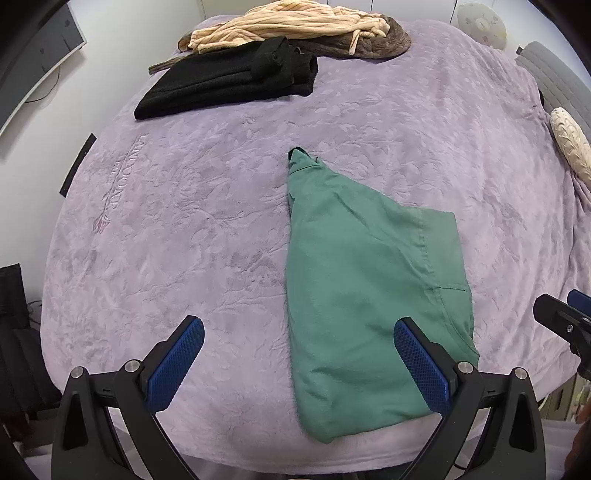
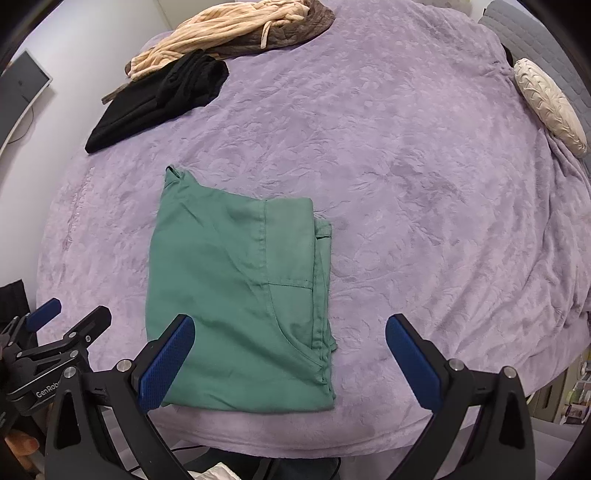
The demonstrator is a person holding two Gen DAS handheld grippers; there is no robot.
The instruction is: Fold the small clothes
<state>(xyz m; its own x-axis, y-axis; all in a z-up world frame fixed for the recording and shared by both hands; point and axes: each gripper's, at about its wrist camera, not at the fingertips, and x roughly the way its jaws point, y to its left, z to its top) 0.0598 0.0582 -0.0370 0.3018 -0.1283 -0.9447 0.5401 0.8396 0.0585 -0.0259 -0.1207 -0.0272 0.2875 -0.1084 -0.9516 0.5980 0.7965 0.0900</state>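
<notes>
The green garment lies folded flat on the purple bed cover, near its front edge. The right wrist view shows the stacked layers at the right side of the garment; in the left wrist view this side is not visible. The left gripper and the right gripper both have their fingers wide apart and hold nothing. A black folded cloth and beige clothes lie at the far side

A home bedroom: a bed under a lilac embossed blanket, a cream pillow by the grey padded headboard, loose clothes heaped at its far edge.
</notes>
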